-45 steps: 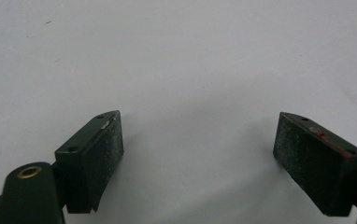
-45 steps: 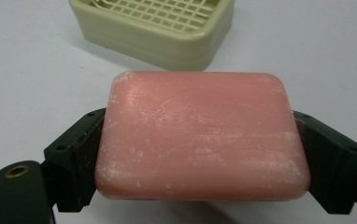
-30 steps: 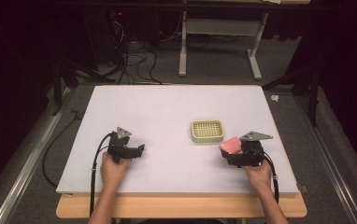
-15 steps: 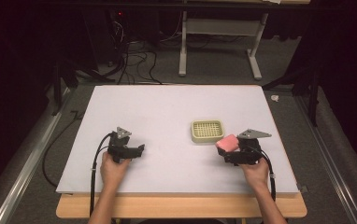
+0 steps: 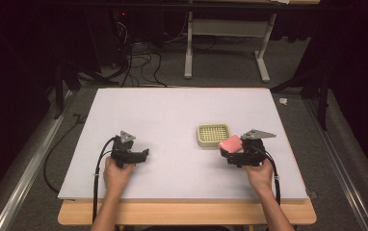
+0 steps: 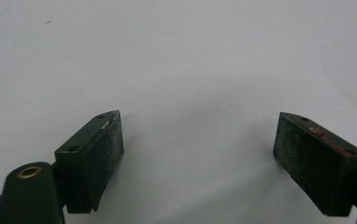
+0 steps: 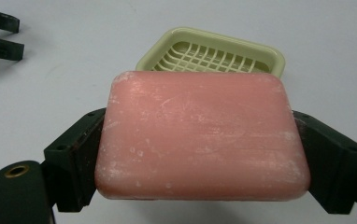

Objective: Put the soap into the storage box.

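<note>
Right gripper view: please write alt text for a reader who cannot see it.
A pink rectangular soap bar is clamped between the right gripper's two black jaws. Just behind it, a pale green plastic soap dish with a grid floor sits on the white table.

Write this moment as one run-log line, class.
left gripper: open, empty | right gripper: shut on pink soap bar | pale green slatted plastic soap dish: empty, beyond bar

Count, things on the white rectangular table (image 5: 172, 110): one pink rounded bar of soap (image 7: 200, 135); one pale yellow-green plastic soap dish with a grid floor (image 5: 213, 135). Black two-jaw grippers: two, the left gripper (image 5: 143, 155) and the right gripper (image 5: 226, 152). Hands: two.
</note>
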Demonstrator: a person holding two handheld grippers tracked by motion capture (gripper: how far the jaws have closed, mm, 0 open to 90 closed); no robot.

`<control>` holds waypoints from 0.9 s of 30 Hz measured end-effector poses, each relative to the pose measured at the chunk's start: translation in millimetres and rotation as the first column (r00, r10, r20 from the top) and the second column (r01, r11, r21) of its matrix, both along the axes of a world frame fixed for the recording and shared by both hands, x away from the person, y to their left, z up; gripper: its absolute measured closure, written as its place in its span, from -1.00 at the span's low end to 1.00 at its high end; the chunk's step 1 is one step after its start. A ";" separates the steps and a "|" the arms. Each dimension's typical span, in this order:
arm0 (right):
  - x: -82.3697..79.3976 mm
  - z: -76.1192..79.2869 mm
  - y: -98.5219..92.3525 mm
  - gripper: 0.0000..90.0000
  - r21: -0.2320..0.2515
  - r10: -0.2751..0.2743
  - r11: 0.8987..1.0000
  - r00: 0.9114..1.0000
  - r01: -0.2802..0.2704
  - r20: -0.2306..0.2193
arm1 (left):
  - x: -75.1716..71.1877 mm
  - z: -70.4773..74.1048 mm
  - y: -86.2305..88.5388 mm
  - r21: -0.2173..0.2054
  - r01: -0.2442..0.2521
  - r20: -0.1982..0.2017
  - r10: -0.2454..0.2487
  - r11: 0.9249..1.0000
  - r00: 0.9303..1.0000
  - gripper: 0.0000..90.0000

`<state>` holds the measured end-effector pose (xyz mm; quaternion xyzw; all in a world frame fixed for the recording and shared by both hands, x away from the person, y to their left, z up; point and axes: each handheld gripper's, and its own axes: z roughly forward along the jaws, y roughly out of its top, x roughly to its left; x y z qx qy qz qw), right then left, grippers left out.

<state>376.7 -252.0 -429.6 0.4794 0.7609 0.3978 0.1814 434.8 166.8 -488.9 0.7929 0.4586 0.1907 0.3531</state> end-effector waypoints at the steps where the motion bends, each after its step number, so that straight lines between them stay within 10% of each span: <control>1: 0.7 0.1 0.3 -0.70 0.000 0.002 1.000 1.000 -0.002 0.000 | 0.0 0.0 0.0 0.000 0.000 0.000 0.000 1.000 1.000 -0.63; 27: 26.1 6.8 22.7 -0.70 0.016 0.032 0.999 0.999 -0.031 -0.041 | 0.1 0.0 0.0 0.000 0.000 0.000 0.000 1.000 1.000 -0.63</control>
